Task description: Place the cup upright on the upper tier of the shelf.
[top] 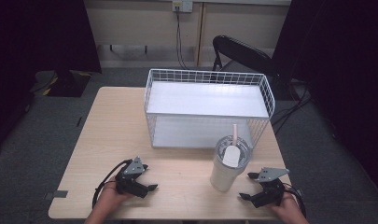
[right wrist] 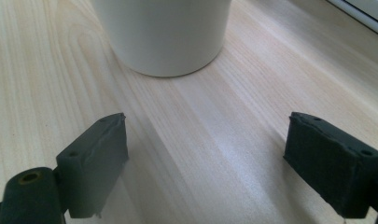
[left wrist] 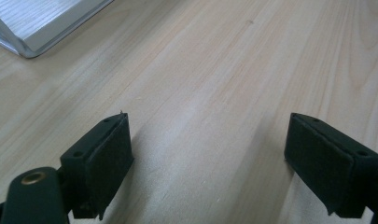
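Pale wood table [top: 112, 135], white wire rack [top: 207, 105], grey carpet [top: 32, 140], black chair [top: 242, 53]

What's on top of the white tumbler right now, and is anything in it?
The tumbler carries a clear lid with a white flap, and a pale straw stands up through it. The contents cannot be seen: the lid and opaque wall cover them.

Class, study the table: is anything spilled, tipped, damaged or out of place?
Nothing stands out. The tumbler stands upright with lid and straw on, the wire shelf sits square, and both tools rest open on the table.
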A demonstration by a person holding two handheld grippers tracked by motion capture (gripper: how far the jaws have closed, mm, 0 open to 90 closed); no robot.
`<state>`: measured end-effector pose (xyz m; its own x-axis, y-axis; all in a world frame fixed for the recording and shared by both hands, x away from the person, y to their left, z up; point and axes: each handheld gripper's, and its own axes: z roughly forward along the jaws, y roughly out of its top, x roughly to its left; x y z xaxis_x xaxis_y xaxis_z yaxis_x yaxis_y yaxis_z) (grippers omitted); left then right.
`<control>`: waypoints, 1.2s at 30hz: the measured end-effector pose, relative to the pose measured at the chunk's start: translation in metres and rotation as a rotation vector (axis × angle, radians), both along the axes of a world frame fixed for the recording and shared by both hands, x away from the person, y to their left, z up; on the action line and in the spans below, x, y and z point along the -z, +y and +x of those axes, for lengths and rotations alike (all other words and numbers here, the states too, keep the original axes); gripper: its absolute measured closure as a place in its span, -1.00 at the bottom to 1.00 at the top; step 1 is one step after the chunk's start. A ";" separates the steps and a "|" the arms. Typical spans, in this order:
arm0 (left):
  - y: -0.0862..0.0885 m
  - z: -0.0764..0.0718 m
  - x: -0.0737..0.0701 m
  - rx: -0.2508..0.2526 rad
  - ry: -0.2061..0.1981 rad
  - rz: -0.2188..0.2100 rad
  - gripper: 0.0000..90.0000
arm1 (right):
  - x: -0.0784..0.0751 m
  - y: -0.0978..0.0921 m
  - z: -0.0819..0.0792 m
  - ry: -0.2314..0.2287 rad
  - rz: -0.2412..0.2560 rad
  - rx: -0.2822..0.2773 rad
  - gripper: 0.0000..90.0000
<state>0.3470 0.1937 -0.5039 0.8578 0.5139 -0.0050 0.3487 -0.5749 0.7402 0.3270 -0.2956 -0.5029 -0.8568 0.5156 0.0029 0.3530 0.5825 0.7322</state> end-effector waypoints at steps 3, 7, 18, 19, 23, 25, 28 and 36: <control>0.000 0.000 0.000 -0.002 0.002 -0.002 -0.68 | 0.000 0.000 0.000 0.000 0.000 0.001 -0.72; 0.000 0.000 0.000 0.000 0.000 0.000 -0.68 | 0.000 -0.001 -0.003 0.003 0.002 0.021 -0.71; 0.000 0.000 0.000 -0.002 0.002 -0.002 -0.68 | -0.009 0.004 -0.003 0.049 -0.022 0.005 -0.64; 0.000 0.000 0.000 -0.002 0.002 -0.002 -0.68 | -0.010 0.004 -0.004 0.050 -0.017 0.010 -0.64; 0.000 0.000 0.000 0.000 0.000 0.000 -0.68 | -0.018 0.006 -0.002 0.047 0.012 0.021 -0.63; 0.000 0.000 0.000 0.000 0.000 0.000 -0.68 | -0.023 0.007 -0.001 0.047 0.040 0.015 -0.62; 0.000 0.000 0.000 0.000 0.000 0.000 -0.68 | -0.027 0.009 0.000 0.032 0.040 0.018 -0.62; 0.000 0.000 0.000 0.000 0.000 0.000 -0.68 | -0.041 0.016 0.002 0.013 0.082 -0.005 -0.64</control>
<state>0.3470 0.1937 -0.5039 0.8579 0.5139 -0.0048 0.3485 -0.5750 0.7402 0.3290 -0.2800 -0.4624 -0.8590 0.5088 0.0564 0.3602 0.5225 0.7728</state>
